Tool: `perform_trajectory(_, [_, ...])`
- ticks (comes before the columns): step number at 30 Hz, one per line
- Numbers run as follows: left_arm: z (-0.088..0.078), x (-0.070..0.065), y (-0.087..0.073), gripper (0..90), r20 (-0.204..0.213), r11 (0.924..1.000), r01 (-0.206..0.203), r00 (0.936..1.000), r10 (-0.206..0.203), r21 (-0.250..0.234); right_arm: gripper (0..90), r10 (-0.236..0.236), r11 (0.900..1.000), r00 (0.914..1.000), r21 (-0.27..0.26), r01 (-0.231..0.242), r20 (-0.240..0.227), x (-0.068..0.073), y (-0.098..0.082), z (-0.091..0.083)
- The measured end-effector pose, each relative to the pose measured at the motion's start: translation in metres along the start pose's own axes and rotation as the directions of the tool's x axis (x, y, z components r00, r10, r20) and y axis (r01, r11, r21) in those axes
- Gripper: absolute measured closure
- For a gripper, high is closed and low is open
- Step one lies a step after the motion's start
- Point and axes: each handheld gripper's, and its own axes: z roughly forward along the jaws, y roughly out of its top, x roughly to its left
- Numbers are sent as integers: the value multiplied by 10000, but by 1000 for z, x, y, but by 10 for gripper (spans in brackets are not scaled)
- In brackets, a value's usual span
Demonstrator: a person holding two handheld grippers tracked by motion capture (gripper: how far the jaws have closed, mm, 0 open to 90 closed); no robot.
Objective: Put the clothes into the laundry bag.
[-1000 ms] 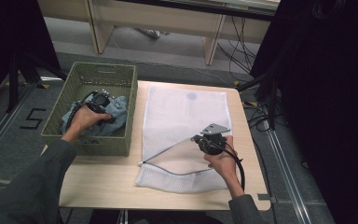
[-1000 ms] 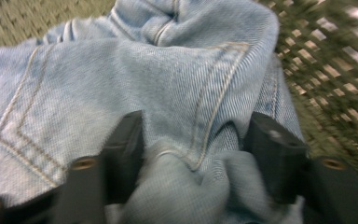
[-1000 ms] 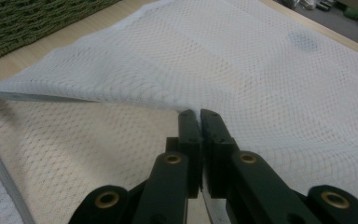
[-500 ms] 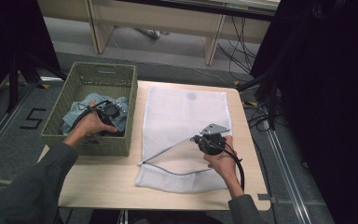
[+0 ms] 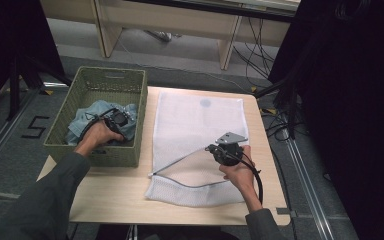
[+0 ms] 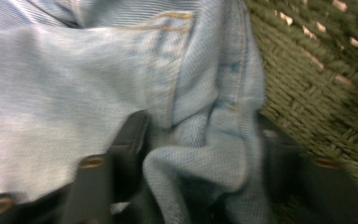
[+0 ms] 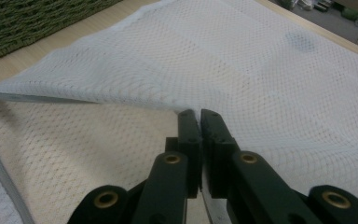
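Denim garment [image 5: 87, 120], pale blue, lies bunched inside the green woven basket [image 5: 130, 82] under the left gripper [image 5: 116, 120] in the high view, while the right gripper [image 5: 219, 149] pinches the white mesh bag's [image 5: 195, 112] upper layer, lifting its mouth. Left gripper view: the jaws have just been closing, and a denim fold [image 6: 200, 154] is pressed between them, basket wall [image 6: 317, 84] just beyond. Right gripper view: jaws clamped shut on the mesh [image 7: 261, 79].

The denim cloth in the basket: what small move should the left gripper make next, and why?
Probably lift. The left gripper has just been closing, and a fold of the denim cloth sits bunched between its jaws, low in the green basket. The right gripper holds the upper edge of the white mesh bag raised, so its mouth gapes for the cloth.
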Motion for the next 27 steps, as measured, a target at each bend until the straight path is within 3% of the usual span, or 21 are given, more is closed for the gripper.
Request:
perform_trajectory(1, [-1,4,-3,643,-50,9998,154,9999,-154,-100,883,13,10000,10000,-27,-13,24,0,0,0])
perform_trajectory(4, [-2,9,-7,660,46,9990,337,9994,-335,-293,886,68,10000,10000,62,-68,-19,0,0,0])
perform_trajectory(8, [-6,9,-5,703,-135,9970,457,9988,-466,-627,898,-5,10000,10000,-32,5,45,-1,0,0])
perform_trajectory(11, [-17,15,-6,723,-3,9863,812,9966,-821,-1438,900,77,9999,9999,-100,-76,120,0,0,0])
perform_trajectory(12, [-22,15,-8,733,115,9722,1307,9913,-1309,-1941,900,169,9999,9998,-11,-169,107,0,1,-2])
perform_trajectory(14, [-28,21,-12,734,297,9619,1550,9879,-1523,-2252,900,303,9995,9995,82,-304,62,1,2,-2])
perform_trajectory(15, [-31,24,-15,738,426,9503,1768,9842,-1716,-2561,900,235,9997,9997,31,-236,81,2,2,-3])
perform_trajectory(17, [-39,28,-20,741,904,9033,2473,9689,-2302,-3507,900,67,9999,9998,-114,-65,186,1,2,-2])
perform_trajectory(18, [-43,29,-22,746,1128,8905,2634,9646,-2383,-3710,900,29,9998,9998,-215,-24,217,0,2,-2])
perform_trajectory(19, [-51,32,-23,750,1464,8833,2843,9580,-2466,-3728,900,42,9997,9997,-234,-37,230,0,2,-2])
perform_trajectory(20, [-57,34,-25,755,1475,8747,2868,9575,-2480,-3907,900,49,9997,9997,-247,-42,259,0,3,-2])
perform_trajectory(21, [-65,38,-26,761,1688,8599,3027,9522,-2545,-4109,900,80,9996,9996,-260,-74,256,0,3,-2])
perform_trajectory(22, [-69,40,-28,777,1751,8530,3071,9508,-2557,-4219,900,32,9998,9997,-180,-28,230,0,3,-4])
perform_trajectory(23, [-76,43,-30,777,1611,8534,2922,9558,-2458,-4317,900,32,9998,9997,-180,-28,230,0,3,-4])
perform_trajectory(25, [-85,47,-33,780,1682,8452,2955,9548,-2452,-4452,900,78,9995,9996,-310,-70,283,0,3,-4])
perform_trajectory(27, [-93,49,-36,782,2059,8132,3409,9393,-2744,-4717,900,176,9993,9995,-346,-167,253,0,4,-5])
